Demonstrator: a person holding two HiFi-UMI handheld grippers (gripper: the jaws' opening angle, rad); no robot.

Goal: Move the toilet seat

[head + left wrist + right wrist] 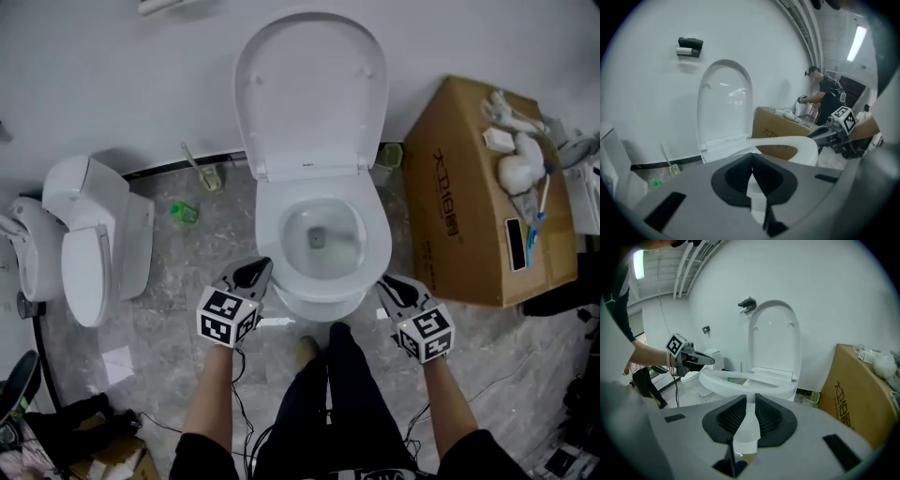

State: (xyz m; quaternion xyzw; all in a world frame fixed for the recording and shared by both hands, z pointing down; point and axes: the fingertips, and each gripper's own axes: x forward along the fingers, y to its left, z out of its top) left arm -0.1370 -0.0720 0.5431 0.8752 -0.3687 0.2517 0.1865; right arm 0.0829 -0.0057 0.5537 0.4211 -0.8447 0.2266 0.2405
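The toilet seat [269, 234] lies flat on its bowl in the middle of the floor, with the lid [309, 94] already up against the wall. A spare toilet [89, 239] stands well off to the left and a cardboard box [459, 187] sits just to the right. The step in hand looks like raising the seat from its front edge. To do it well, the left gripper [261, 270] at the front-left of the rim and the right gripper [386, 284] at the front-right should both get their tips under the lip. They should then lift together at the same pace so the seat turns on its hinge without twisting, and ease off as it nears the lid so it doesn't bang. The left fingers are pressed together with nothing between them, their tip right at the rim. The right fingers stand a little apart. They sit side by side, the wrong way to pinch the flat seat, so they seem to hold nothing, and only the white of the toilet shows through the narrow gap
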